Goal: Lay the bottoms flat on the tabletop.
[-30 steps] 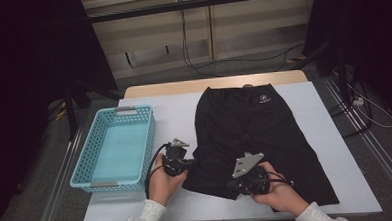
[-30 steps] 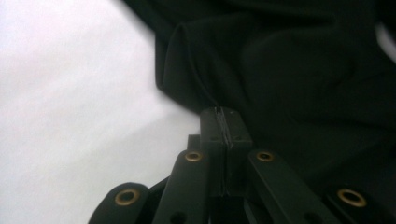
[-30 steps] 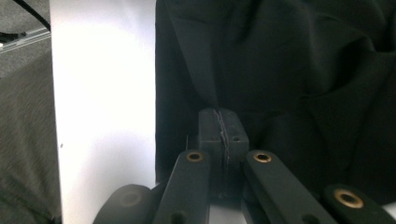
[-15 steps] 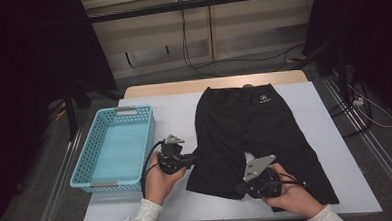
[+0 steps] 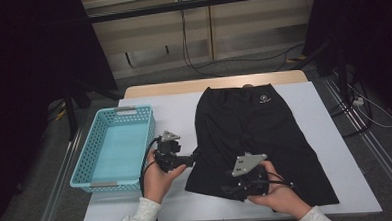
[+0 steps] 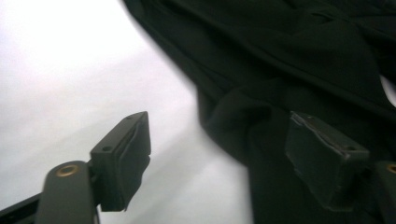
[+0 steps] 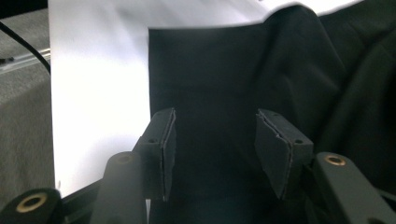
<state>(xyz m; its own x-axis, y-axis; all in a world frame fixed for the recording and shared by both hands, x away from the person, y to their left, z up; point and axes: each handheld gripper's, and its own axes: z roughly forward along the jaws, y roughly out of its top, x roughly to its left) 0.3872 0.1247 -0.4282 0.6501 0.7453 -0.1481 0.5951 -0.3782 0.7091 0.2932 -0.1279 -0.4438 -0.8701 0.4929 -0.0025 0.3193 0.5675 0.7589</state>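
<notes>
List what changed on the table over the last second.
Both jaw pairs have just been opening: the left hand-held gripper let go of the black shorts at their left edge, and the right hand-held gripper released the hem, its jaws apart over the cloth. The shorts and blue basket stayed put.

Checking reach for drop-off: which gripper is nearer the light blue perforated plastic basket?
Left. The left gripper sits just right of the light blue perforated plastic basket; the right gripper is farther right, over the black shorts.

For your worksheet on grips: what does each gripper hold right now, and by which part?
Nothing. Both the left gripper and right gripper have just opened their jaws over the black shorts, pads clear of the cloth.
</notes>
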